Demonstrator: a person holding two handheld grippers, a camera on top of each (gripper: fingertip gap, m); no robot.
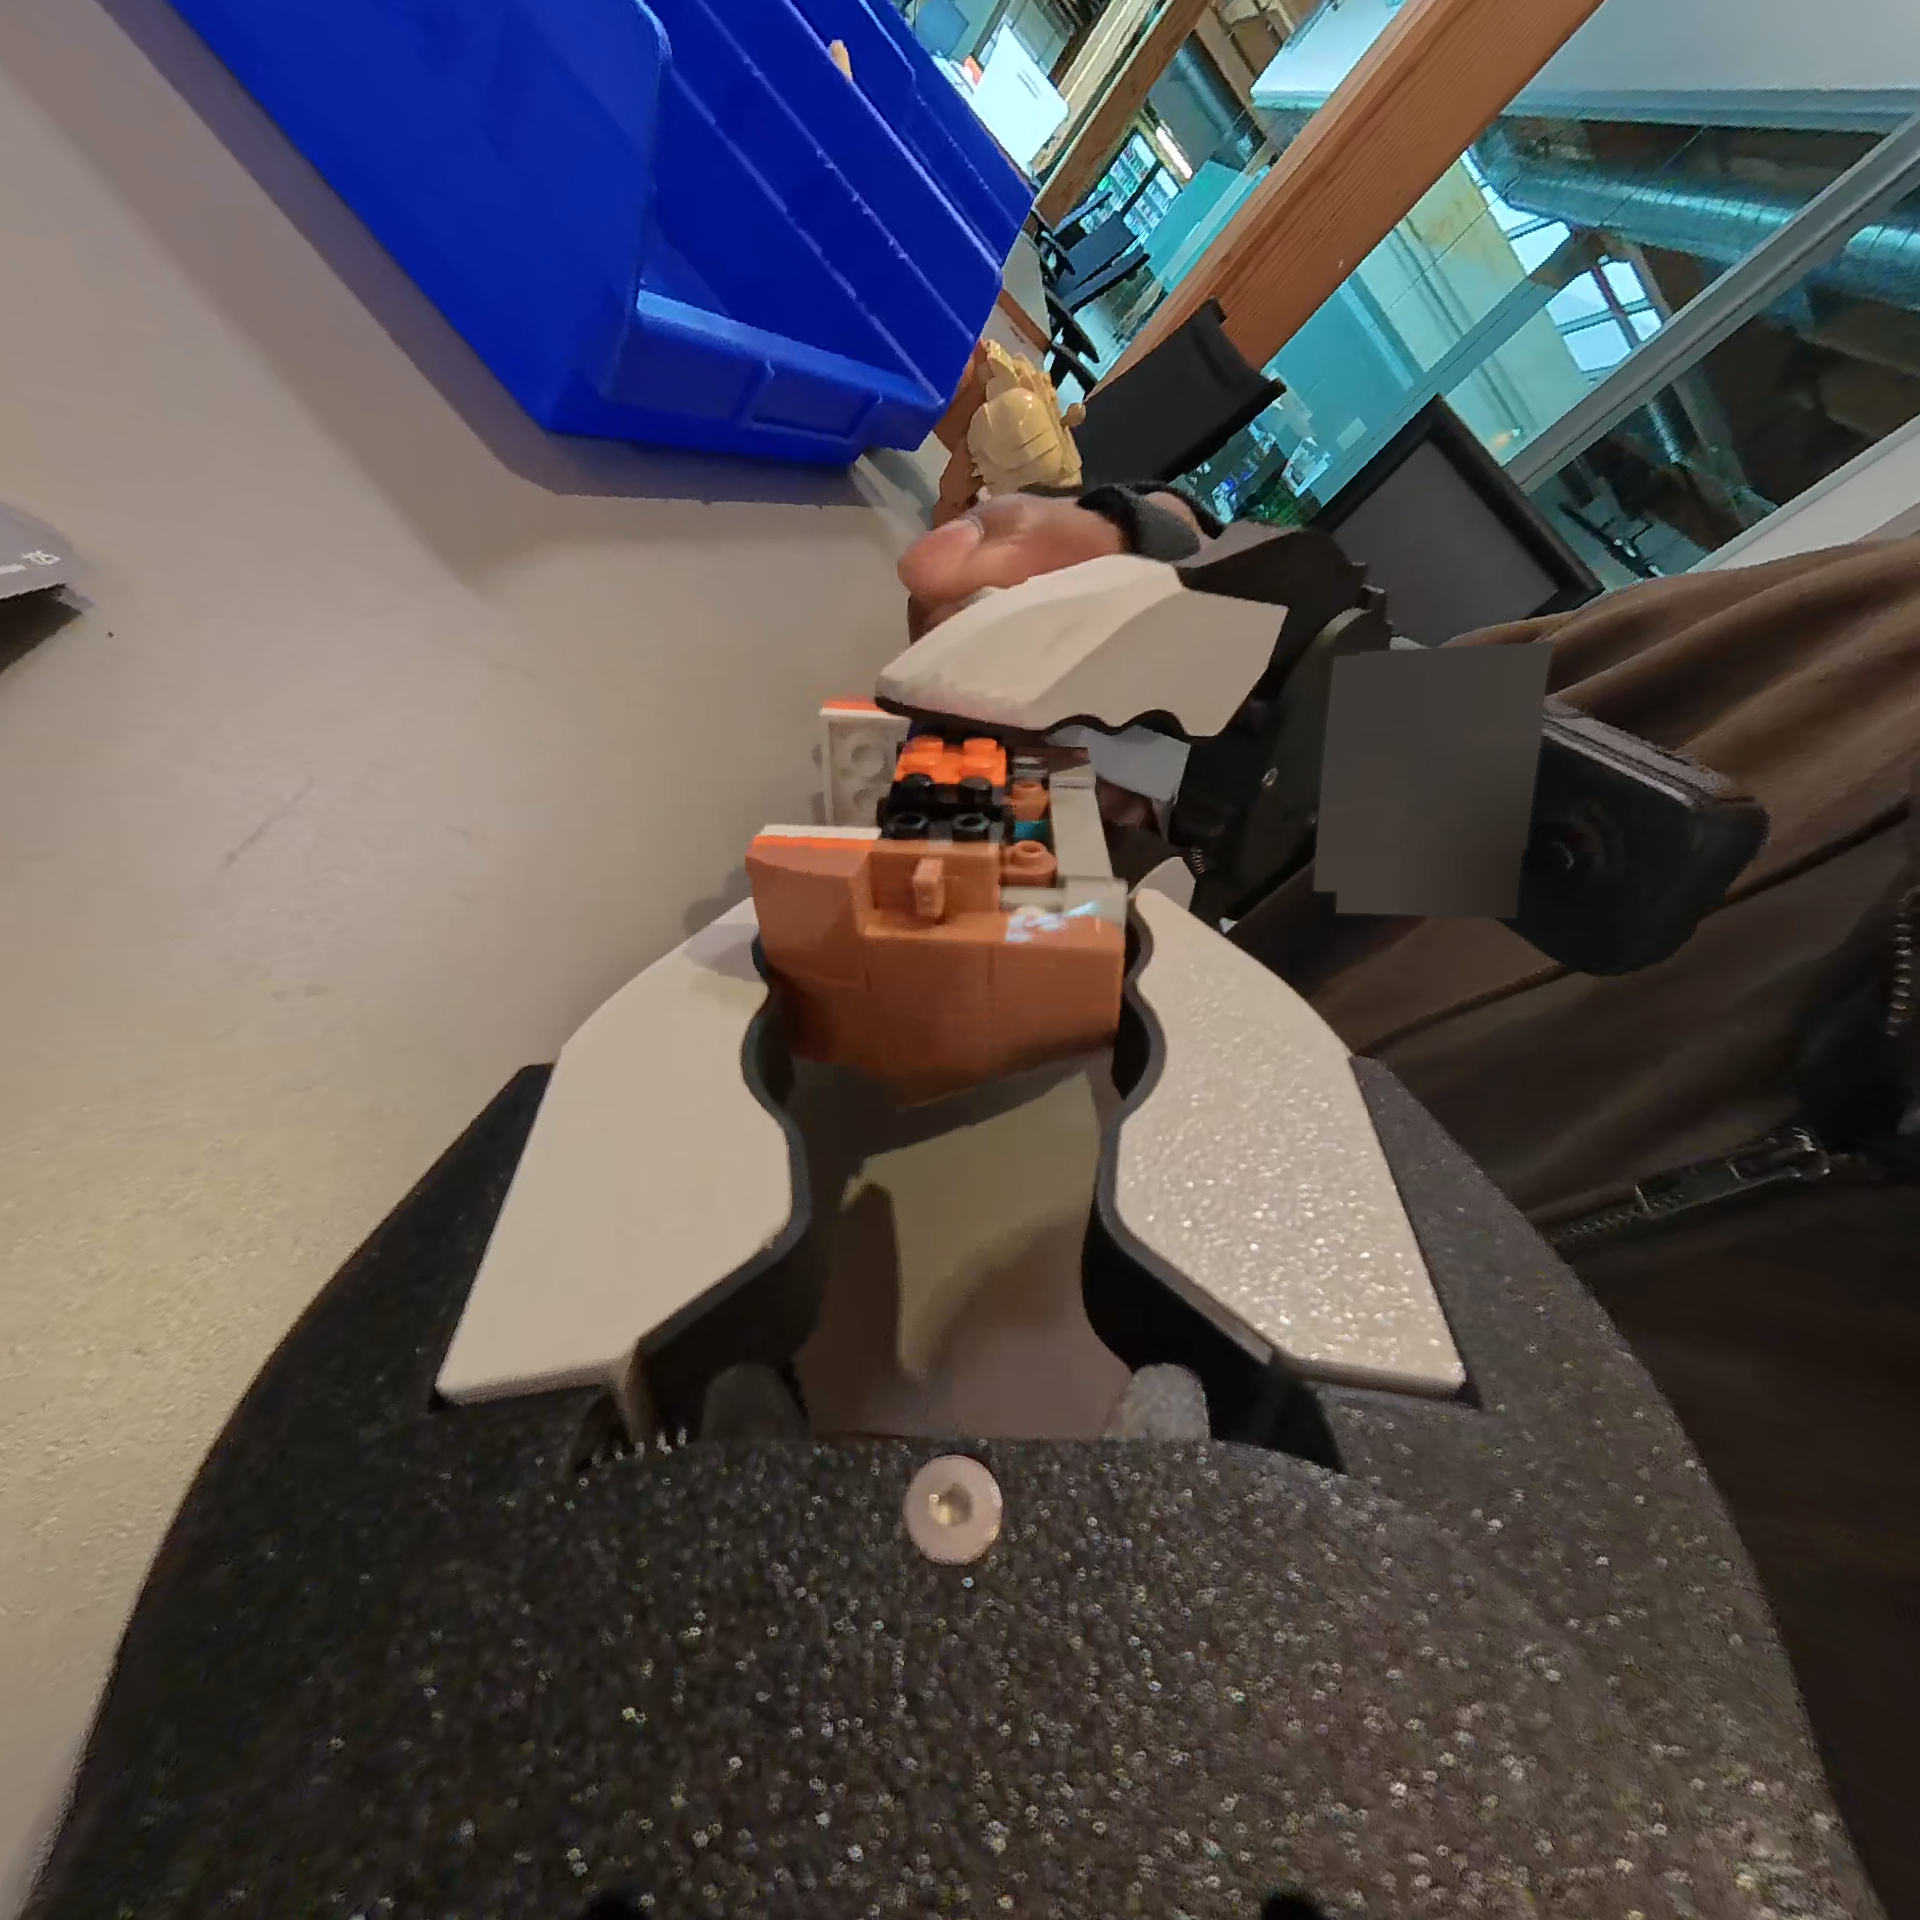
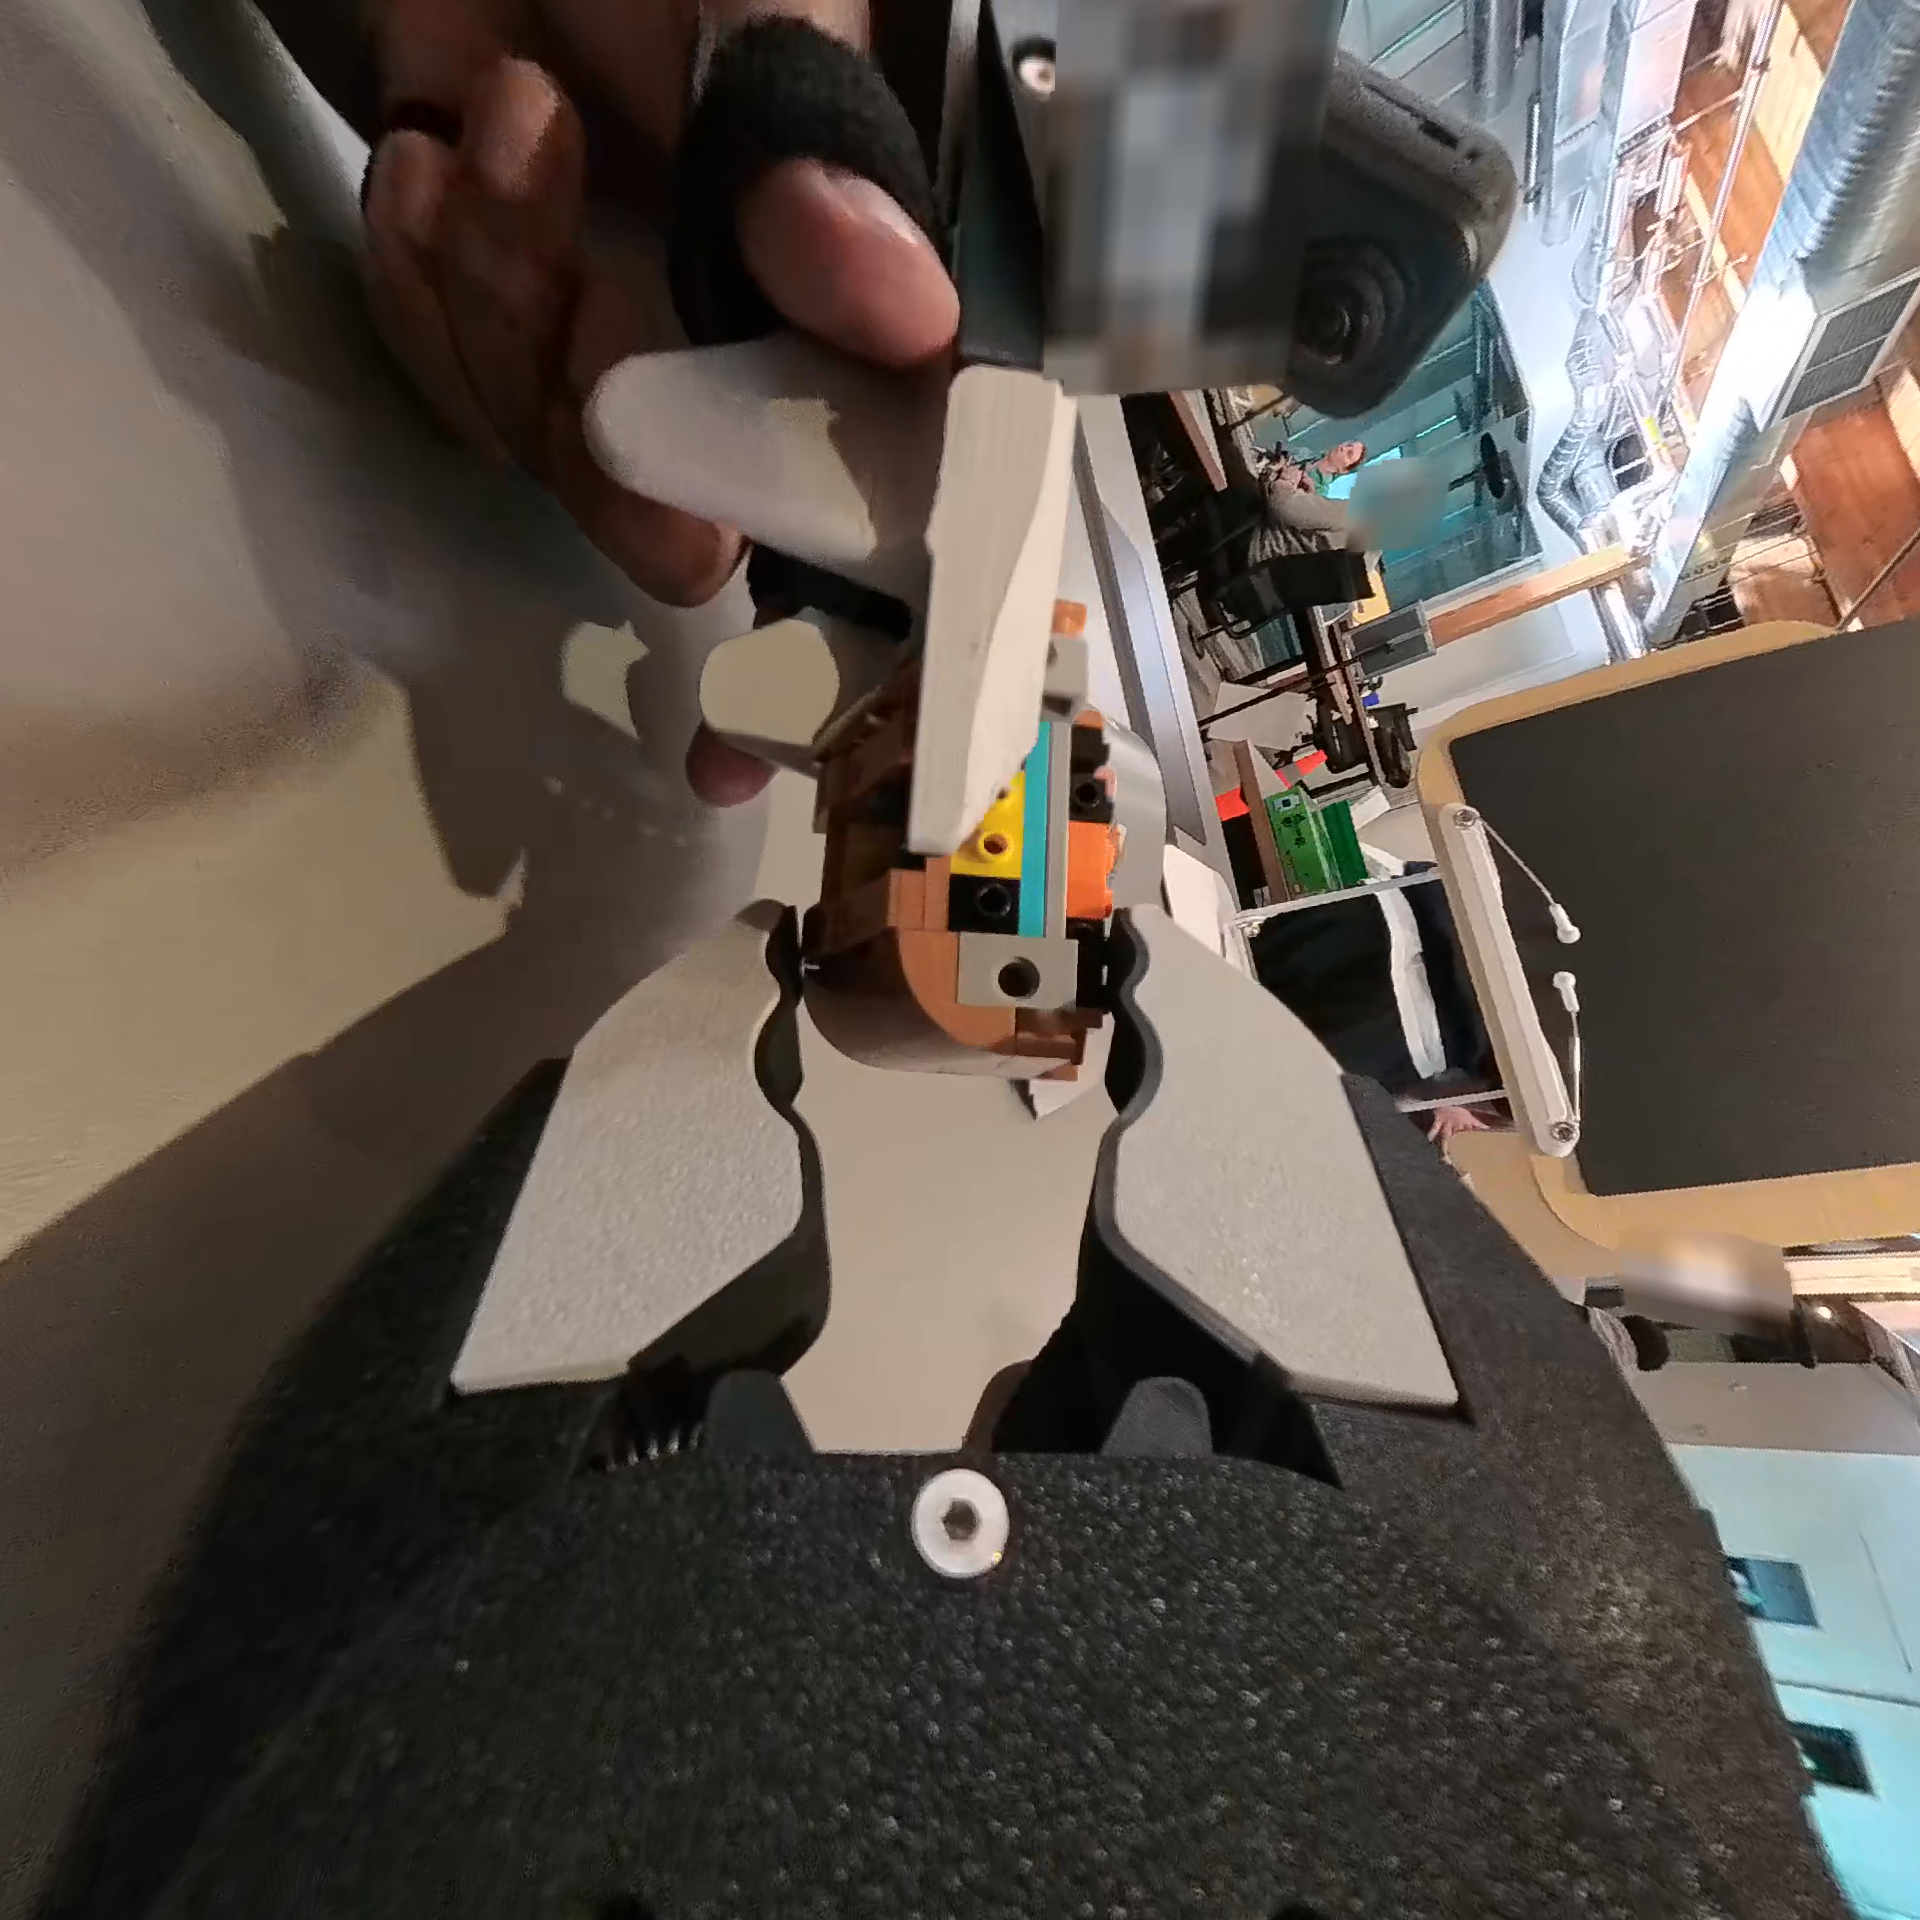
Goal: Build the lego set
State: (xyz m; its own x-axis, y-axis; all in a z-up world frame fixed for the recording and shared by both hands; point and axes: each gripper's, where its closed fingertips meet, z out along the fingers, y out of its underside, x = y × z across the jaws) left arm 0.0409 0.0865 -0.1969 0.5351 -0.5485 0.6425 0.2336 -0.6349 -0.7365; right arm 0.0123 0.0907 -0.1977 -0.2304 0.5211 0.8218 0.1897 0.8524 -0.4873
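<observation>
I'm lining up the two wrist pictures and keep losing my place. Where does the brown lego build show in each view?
Left wrist view: the brown lego build sits at centre, clamped between the left gripper fingers, the right gripper gripping its far end.
Right wrist view: the build is at centre, between the right gripper fingers, the left gripper reaching down onto it.
Shared landmark: the grey table.

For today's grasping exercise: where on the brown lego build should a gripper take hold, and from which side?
Grip the lego build across its flat brown side walls, approaching end-on as the left gripper does; the studded top stays free, where the right gripper works.
</observation>
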